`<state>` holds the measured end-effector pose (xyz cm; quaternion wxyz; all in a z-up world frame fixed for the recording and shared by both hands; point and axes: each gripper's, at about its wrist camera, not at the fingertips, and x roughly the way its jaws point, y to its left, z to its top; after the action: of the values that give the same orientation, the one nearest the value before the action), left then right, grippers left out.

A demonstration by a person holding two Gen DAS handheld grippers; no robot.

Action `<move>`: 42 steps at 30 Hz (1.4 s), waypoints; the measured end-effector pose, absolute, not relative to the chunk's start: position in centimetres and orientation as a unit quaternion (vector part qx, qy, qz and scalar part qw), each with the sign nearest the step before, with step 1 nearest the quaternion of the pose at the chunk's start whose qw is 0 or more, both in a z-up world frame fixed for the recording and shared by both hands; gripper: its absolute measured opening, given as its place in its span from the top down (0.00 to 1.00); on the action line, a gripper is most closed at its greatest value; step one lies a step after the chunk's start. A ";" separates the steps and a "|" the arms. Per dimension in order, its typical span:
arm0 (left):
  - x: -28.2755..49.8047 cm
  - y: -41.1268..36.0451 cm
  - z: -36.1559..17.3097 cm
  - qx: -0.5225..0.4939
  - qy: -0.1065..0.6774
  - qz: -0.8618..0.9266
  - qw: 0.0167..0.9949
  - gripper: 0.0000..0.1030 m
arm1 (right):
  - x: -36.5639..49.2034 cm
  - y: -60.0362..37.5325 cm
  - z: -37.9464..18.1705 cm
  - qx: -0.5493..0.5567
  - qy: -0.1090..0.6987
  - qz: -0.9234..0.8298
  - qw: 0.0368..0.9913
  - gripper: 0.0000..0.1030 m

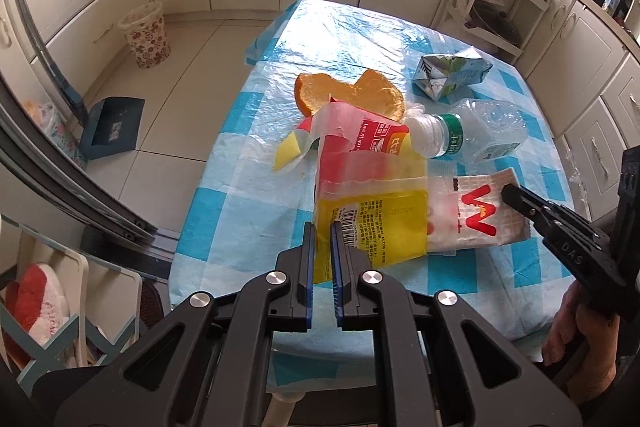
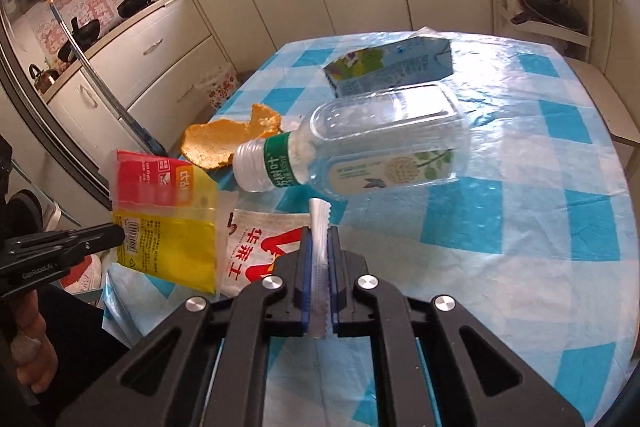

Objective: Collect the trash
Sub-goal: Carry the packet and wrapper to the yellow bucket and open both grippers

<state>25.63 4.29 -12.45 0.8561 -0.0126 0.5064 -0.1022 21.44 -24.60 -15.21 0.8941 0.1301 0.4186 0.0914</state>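
Left gripper (image 1: 323,227): clamped on the near edge of the red-and-yellow wrapper (image 1: 368,203), holding it raised off the table.
Right gripper (image 2: 320,233): closed on the serrated edge of the white wrapper (image 2: 256,247) with red lettering, a strip of it standing between the pads.
White wrapper: just beside the red-and-yellow wrapper, partly under it.
Plastic bottle (image 2: 380,147): on its side, beyond the white wrapper, cap end near the orange peel (image 2: 228,139).
Carton (image 2: 392,67): crushed, behind the bottle.
Tablecloth (image 2: 540,227): blue-and-white checks under clear plastic.
Bin (image 1: 146,35): floral, on the floor beside the cabinets, well apart from the table.
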 end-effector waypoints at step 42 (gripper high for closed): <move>15.1 -28.7 -11.4 0.136 0.431 -0.296 0.842 0.93 | 5.2 -48.1 -12.6 0.281 0.285 -0.235 0.886 0.92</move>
<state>15.15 -28.66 -11.42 0.8416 0.1356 0.4309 -0.2962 5.22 -48.07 -12.60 0.8857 0.2813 0.2851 -0.2350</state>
